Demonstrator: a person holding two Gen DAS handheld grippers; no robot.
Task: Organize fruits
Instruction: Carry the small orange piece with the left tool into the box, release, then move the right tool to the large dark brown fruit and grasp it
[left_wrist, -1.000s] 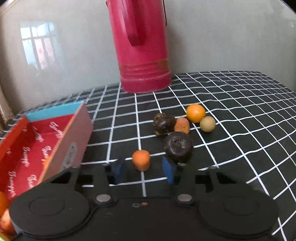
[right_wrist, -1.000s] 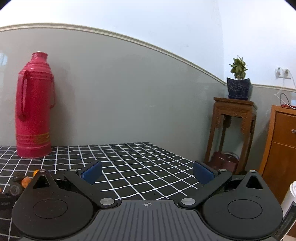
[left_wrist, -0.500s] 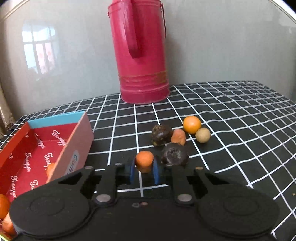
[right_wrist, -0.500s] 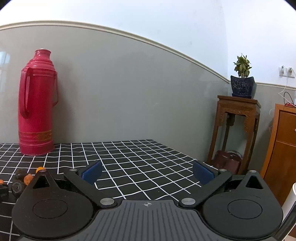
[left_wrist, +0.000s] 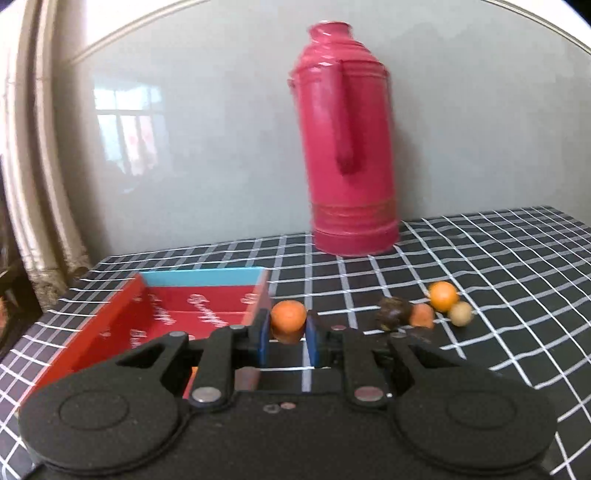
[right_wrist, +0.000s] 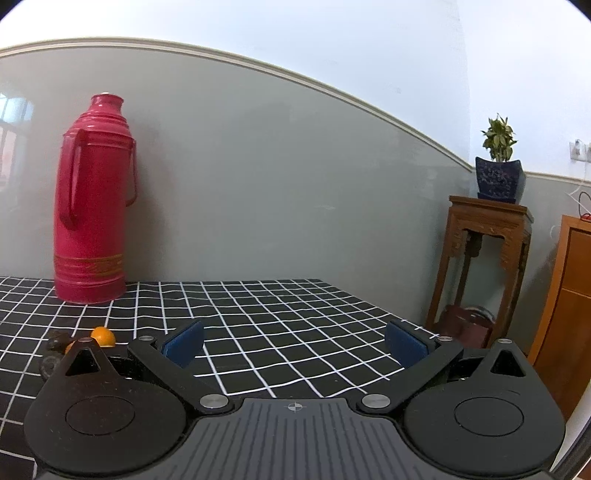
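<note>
Left gripper (left_wrist: 287, 334) clamped on small orange fruit (left_wrist: 288, 320), pinched mid-body btwn blue pads so it won't roll out. Red box (left_wrist: 122, 317) just left of claw, prob the drop spot. Right gripper (right_wrist: 294, 345) wide open, empty, parked clear over tablecloth (right_wrist: 280, 314).

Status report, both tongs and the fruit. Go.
Left tongs shut on orange fruit, beside the red box. Right tongs open, empty. Nothing in the way.
</note>
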